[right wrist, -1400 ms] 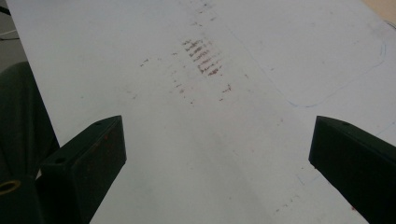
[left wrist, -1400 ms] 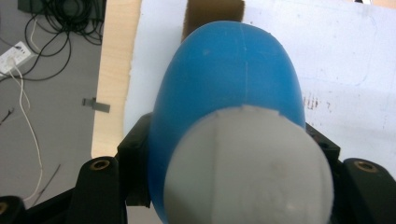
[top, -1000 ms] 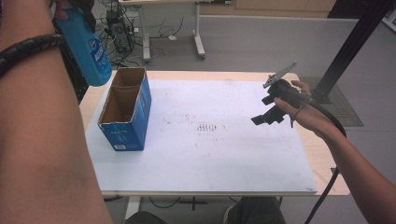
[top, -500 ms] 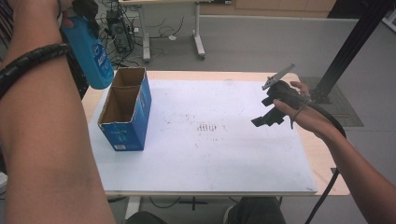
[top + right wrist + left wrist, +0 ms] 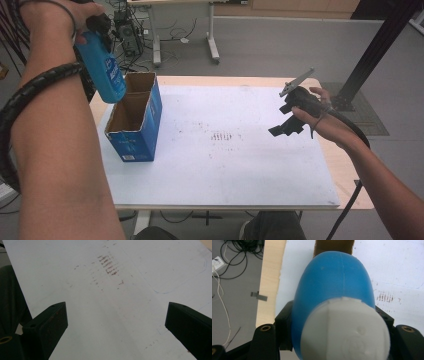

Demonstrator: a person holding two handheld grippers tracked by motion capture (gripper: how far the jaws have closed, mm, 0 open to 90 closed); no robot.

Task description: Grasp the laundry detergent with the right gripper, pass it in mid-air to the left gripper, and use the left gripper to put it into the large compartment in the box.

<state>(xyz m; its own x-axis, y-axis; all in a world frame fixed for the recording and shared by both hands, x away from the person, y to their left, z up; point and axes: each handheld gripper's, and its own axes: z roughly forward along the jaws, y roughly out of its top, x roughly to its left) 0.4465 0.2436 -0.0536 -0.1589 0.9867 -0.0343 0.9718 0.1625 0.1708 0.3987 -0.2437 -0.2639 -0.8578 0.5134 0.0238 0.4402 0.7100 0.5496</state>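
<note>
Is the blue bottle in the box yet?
Not yet. The left gripper has picked up the blue bottle and holds it above the open cardboard box. Lowering it in is probably what remains. The right gripper waits open over the table.

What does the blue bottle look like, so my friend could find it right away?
Start at the big white board covering the wooden table, then find the open blue cardboard box at its left end. Just above the box's opening, the left gripper holds a smooth blue plastic bottle with a white cap. It is the one thing up in the air.
</note>
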